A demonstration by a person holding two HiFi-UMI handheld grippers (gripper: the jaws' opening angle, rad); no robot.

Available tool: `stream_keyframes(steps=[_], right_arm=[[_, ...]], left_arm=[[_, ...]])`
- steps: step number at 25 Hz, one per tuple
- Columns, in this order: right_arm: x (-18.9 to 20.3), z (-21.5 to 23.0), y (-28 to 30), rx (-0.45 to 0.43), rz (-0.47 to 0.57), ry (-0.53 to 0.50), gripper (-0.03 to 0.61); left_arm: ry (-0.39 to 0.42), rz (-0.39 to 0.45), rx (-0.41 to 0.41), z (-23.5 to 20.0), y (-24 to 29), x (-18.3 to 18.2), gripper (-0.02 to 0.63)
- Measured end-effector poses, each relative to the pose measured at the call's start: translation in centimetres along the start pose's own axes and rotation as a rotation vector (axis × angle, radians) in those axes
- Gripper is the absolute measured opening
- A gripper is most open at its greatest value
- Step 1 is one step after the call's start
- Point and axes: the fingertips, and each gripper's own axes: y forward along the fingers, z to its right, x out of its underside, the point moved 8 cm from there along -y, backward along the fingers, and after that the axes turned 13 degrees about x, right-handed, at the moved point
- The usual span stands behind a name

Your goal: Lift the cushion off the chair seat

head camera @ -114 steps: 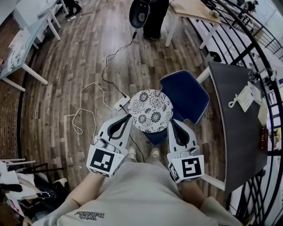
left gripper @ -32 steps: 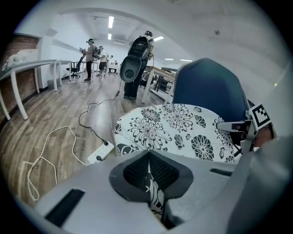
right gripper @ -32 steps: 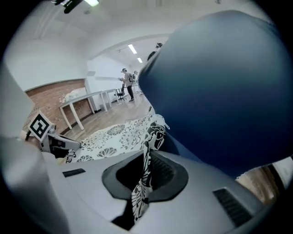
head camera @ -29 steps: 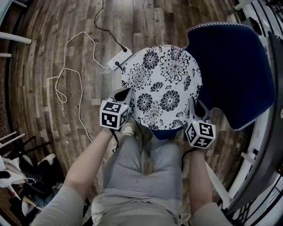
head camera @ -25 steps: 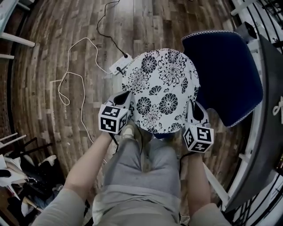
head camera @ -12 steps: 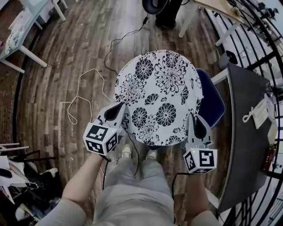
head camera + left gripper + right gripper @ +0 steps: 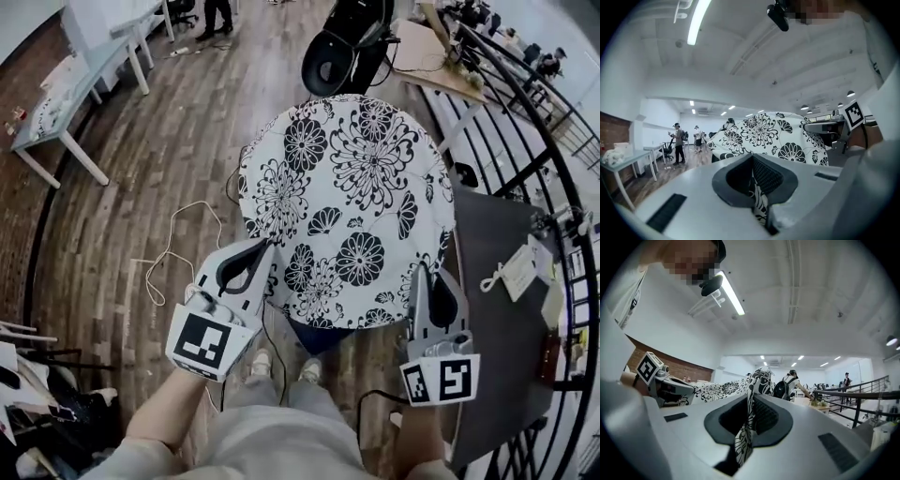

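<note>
**Cushion aloft, held by 2 thin pinches**

We hold the round floral cushion [image 7: 347,187] in the air above the chair seat [image 7: 317,336], of which only a dark blue sliver shows. The left gripper [image 7: 265,248] and the right gripper [image 7: 421,274] each have jaws clamped on a thin fold of its rim. With such small bites of fabric, either could slip, and the cushion would swing down from the other. It also screens part of the dark surface [image 7: 487,272], which we could knock.

left gripper [image 7: 265,246] and right gripper [image 7: 421,272] pinch the near edge of the floral cushion [image 7: 349,187].
</note>
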Motion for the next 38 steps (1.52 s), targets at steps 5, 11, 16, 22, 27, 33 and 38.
stream_keyframes(steps=[5, 11, 16, 22, 27, 33, 38], right_arm=[[1.1, -0.2, -0.3, -0.002, 0.071, 0.031, 0.017], [-0.6, -0.9, -3.0, 0.000, 0.187, 0.027, 0.017], [0.2, -1.0, -2.0, -0.009, 0.149, -0.006, 0.017], [1.0, -0.9, -2.0, 0.003, 0.160, 0.010, 0.018], [1.2, -0.6, -1.1, 0.002, 0.105, 0.029, 0.017], [1.1, -0.5, -0.9, -0.002, 0.099, 0.013, 0.017], [0.8, -0.4, -0.6, -0.009, 0.083, 0.009, 0.017]], left_arm=[[0.005, 0.071, -0.003, 0.4, 0.1, 1.2, 0.005], [0.056, 0.172, 0.000, 1.8, -1.8, -0.3, 0.005], [0.009, 0.176, -0.046, 1.4, -1.4, 0.8, 0.005], [0.071, 0.146, -0.054, 1.7, -0.9, 1.0, 0.004], [0.048, 0.109, -0.045, 1.0, -0.2, 0.4, 0.005], [0.033, 0.111, -0.052, 1.1, 0.0, 0.6, 0.005], [0.018, 0.099, -0.041, 1.1, 0.3, 0.2, 0.005]])
